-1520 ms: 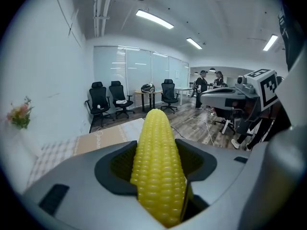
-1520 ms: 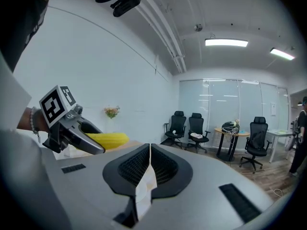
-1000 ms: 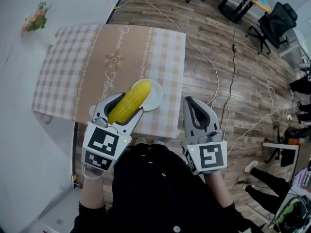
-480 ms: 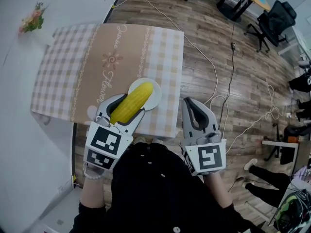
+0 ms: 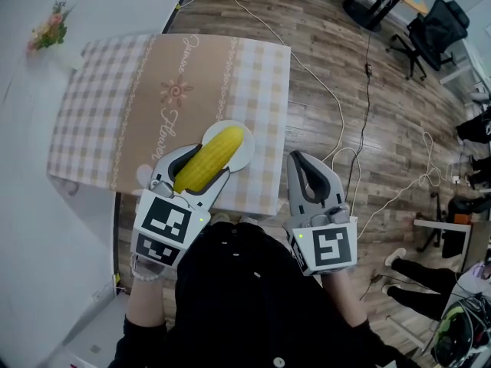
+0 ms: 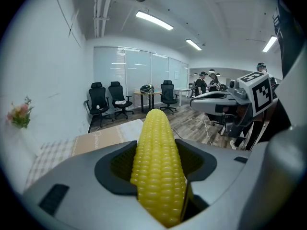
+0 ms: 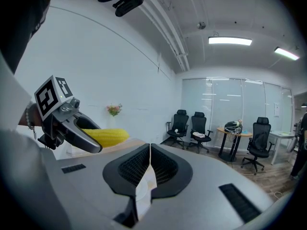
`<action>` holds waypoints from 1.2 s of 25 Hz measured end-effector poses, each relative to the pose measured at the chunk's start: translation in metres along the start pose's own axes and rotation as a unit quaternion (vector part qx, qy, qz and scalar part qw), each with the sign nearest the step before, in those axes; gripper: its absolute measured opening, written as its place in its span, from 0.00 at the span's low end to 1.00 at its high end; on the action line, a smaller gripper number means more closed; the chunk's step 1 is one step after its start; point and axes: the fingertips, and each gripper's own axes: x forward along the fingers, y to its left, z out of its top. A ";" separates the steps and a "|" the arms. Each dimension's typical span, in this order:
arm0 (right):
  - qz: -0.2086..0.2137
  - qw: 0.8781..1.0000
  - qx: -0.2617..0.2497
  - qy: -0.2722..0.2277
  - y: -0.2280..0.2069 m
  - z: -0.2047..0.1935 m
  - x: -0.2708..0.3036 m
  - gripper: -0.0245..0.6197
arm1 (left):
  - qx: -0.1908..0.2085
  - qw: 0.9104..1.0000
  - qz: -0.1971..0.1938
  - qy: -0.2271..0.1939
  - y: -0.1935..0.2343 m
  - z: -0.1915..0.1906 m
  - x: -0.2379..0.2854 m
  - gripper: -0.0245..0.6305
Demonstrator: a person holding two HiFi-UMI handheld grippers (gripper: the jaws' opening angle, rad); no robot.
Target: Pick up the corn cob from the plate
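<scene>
My left gripper [image 5: 202,164] is shut on the yellow corn cob [image 5: 210,156], which lies lengthwise between the jaws with its tip pointing away from me. The cob hangs over the near side of the white plate [image 5: 245,154] on the checked tablecloth [image 5: 107,106]. In the left gripper view the corn cob [image 6: 158,162] fills the gap between the grey jaws. My right gripper [image 5: 301,162] is shut on nothing and hovers off the table's right side over the floor. In the right gripper view, the right gripper [image 7: 149,164] has its jaws pressed together, and the corn cob [image 7: 108,136] shows at the left.
The table's near edge lies just below the plate. A small bunch of flowers [image 5: 47,31] stands at the far left by the wall. Cables [image 5: 337,129] run over the wooden floor at the right, and office chairs [image 5: 430,37] stand beyond.
Almost nothing differs. The left gripper stays shut on the corn cob over the plate, and the view has shifted slightly. The right gripper has not moved.
</scene>
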 end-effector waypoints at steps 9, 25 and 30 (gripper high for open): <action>0.000 1.000 -0.003 0.002 0.000 0.000 0.002 0.11 | 0.002 1.000 0.001 -0.003 0.003 0.002 0.000 0.43; 0.000 1.000 -0.010 0.008 0.000 -0.004 -0.002 0.10 | -0.002 1.000 0.003 -0.005 0.002 0.002 -0.001 0.43; 0.001 1.000 -0.009 0.009 0.000 -0.004 -0.002 0.10 | -0.001 1.000 0.002 -0.006 0.000 0.002 -0.003 0.43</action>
